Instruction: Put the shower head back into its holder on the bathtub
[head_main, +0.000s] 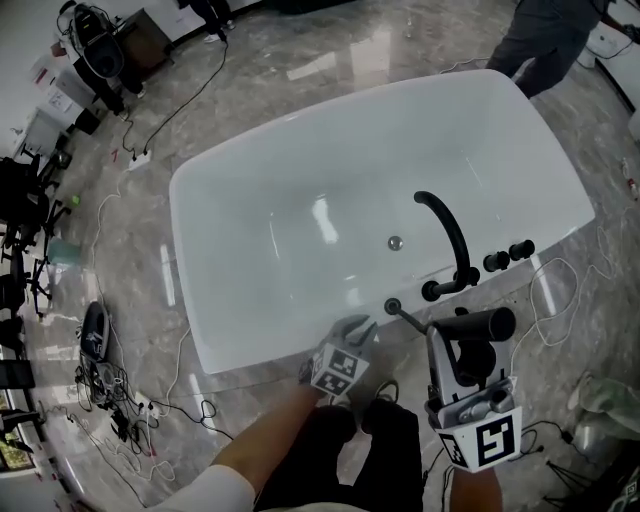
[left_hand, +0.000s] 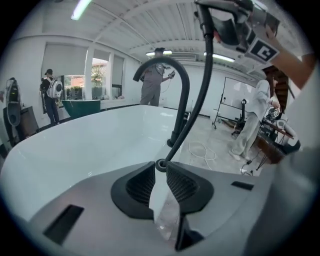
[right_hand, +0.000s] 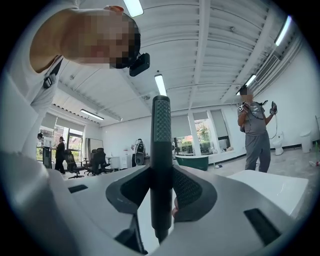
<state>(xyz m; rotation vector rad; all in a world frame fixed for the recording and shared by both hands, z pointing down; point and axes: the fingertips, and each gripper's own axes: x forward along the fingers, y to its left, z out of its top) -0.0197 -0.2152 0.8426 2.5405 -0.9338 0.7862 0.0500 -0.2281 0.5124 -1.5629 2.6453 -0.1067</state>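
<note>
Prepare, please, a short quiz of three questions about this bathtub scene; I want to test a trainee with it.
1. True or false: the shower head already sits in its holder on the rim of the bathtub.
2. Which tongs grip the shower head?
3. The curved faucet is: A white, B black, C gold.

Key:
1. False. It is held away from the holder, and only its hose runs to it.
2. The right tongs, shut on its handle.
3. B.
</note>
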